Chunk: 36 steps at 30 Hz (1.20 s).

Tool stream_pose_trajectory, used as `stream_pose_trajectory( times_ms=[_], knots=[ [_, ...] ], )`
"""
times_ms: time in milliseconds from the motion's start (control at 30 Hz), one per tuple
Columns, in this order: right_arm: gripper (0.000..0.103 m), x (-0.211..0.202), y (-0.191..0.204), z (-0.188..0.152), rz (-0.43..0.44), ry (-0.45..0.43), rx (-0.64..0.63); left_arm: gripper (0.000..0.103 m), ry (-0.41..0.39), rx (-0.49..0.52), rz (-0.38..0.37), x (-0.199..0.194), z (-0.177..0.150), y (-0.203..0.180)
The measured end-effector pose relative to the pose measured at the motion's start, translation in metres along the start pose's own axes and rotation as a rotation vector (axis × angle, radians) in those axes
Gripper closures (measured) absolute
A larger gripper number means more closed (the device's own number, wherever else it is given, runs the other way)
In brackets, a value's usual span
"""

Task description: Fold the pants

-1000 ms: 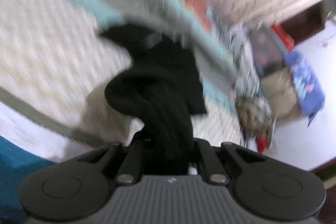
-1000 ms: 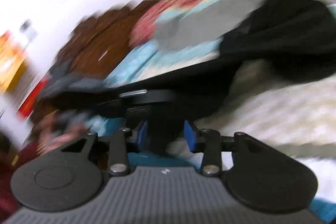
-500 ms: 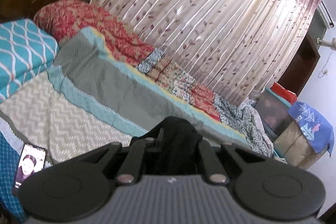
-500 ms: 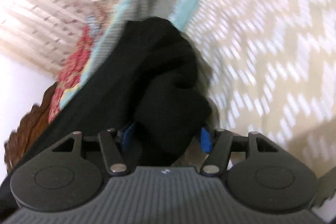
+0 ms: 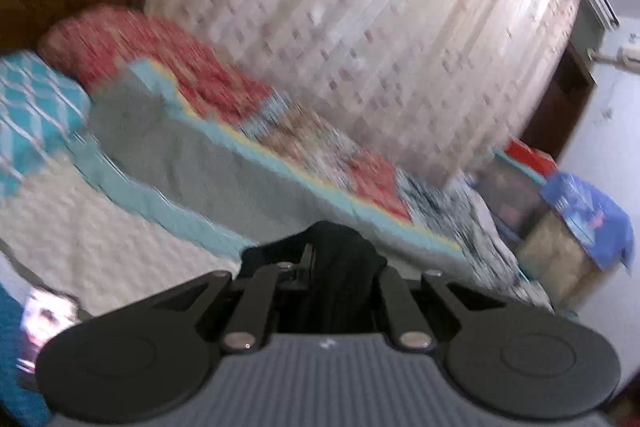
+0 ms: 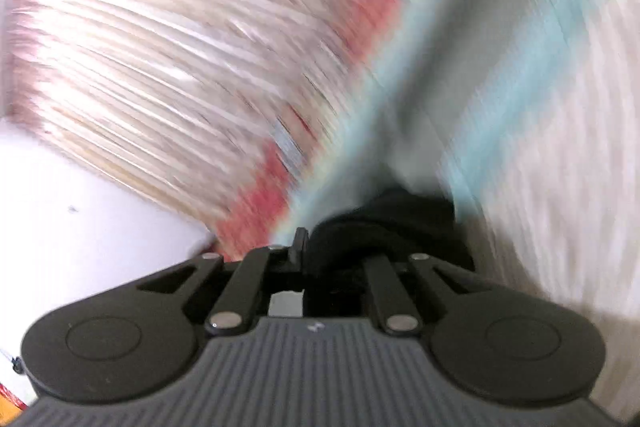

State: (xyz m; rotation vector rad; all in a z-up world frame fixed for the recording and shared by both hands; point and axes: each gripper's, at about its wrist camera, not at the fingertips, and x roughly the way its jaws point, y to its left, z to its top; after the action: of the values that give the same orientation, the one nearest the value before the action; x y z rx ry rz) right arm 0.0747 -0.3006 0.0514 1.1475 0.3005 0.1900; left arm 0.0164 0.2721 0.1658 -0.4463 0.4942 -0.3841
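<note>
Black pants (image 5: 340, 255) bunch up between the closed fingers of my left gripper (image 5: 320, 267), which is raised above the bed and shut on the cloth. In the right wrist view another fold of the black pants (image 6: 384, 227) is pinched in my right gripper (image 6: 332, 251), whose jaws have closed onto it. Only the gathered cloth at each grip shows; the hanging part of the pants is hidden below both grippers. The right wrist view is heavily smeared by motion.
The bed (image 5: 100, 227) carries a cream zigzag cover with grey and teal bands. A red patterned pillow (image 5: 152, 59) lies by the dark headboard. A phone (image 5: 44, 319) rests at the bed's near left corner. Curtains (image 5: 380, 27) hang behind, with boxes and blue cloth (image 5: 588, 211) at right.
My left gripper lifted the pants off the bed, so the view swung up to the curtains. My right gripper went from open around the black cloth to shut on it, swinging and rolling.
</note>
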Motion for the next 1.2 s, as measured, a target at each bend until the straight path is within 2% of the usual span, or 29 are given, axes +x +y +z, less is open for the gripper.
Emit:
stream_pose_trajectory(
  times_ms=[67,133,167,233,300,400,433,467,567,667,733,833,900,1067,1133,1200],
  knots=[
    [0.093,-0.035,0.04,0.034,0.076,-0.09,-0.112,0.095,0.104,-0.014,-0.071,0.037,-0.017,-0.01],
    [0.093,-0.068,0.076,0.05,0.145,-0.155,-0.249,0.095,0.261,-0.006,-0.131,0.082,-0.044,-0.024],
    [0.093,-0.082,0.093,0.053,0.166,-0.175,-0.321,0.094,0.348,0.003,-0.132,0.102,-0.059,-0.032],
    [0.093,-0.1,0.116,0.05,0.18,-0.168,-0.446,0.092,0.499,0.029,-0.137,0.131,-0.082,-0.042],
    [0.092,-0.108,0.128,0.037,0.162,-0.114,-0.545,0.087,0.552,0.049,-0.129,0.138,-0.092,-0.044],
    [0.09,-0.092,0.12,-0.006,0.148,0.073,-0.648,0.072,0.479,0.047,-0.099,0.124,-0.08,-0.037],
    [0.09,-0.083,0.115,-0.031,0.139,0.166,-0.696,0.064,0.442,0.042,-0.086,0.117,-0.075,-0.036],
    [0.09,-0.071,0.115,-0.059,0.125,0.246,-0.743,0.061,0.405,0.045,-0.071,0.111,-0.068,-0.034],
    [0.09,-0.032,0.094,-0.153,0.08,0.509,-0.855,0.058,0.354,0.088,-0.031,0.102,-0.058,-0.038],
    [0.086,-0.014,0.069,-0.235,0.038,0.734,-0.976,0.057,0.362,0.137,-0.021,0.109,-0.058,-0.049],
    [0.069,-0.011,0.058,-0.266,-0.02,0.838,-1.086,0.057,0.384,0.178,-0.026,0.118,-0.064,-0.061],
    [0.047,-0.034,0.053,-0.262,-0.019,0.82,-1.106,0.057,0.42,0.259,-0.051,0.14,-0.079,-0.082],
    [0.047,-0.049,0.053,-0.256,-0.051,0.775,-1.09,0.057,0.447,0.302,-0.083,0.151,-0.092,-0.092],
    [0.047,-0.079,0.028,-0.217,-0.221,0.587,-0.973,0.056,0.521,0.353,-0.159,0.182,-0.125,-0.118],
    [0.047,-0.086,0.017,-0.208,-0.241,0.573,-0.895,0.054,0.552,0.374,-0.203,0.193,-0.136,-0.132],
    [0.047,-0.086,0.005,-0.203,-0.217,0.579,-0.811,0.053,0.581,0.426,-0.25,0.203,-0.149,-0.151]
  ],
)
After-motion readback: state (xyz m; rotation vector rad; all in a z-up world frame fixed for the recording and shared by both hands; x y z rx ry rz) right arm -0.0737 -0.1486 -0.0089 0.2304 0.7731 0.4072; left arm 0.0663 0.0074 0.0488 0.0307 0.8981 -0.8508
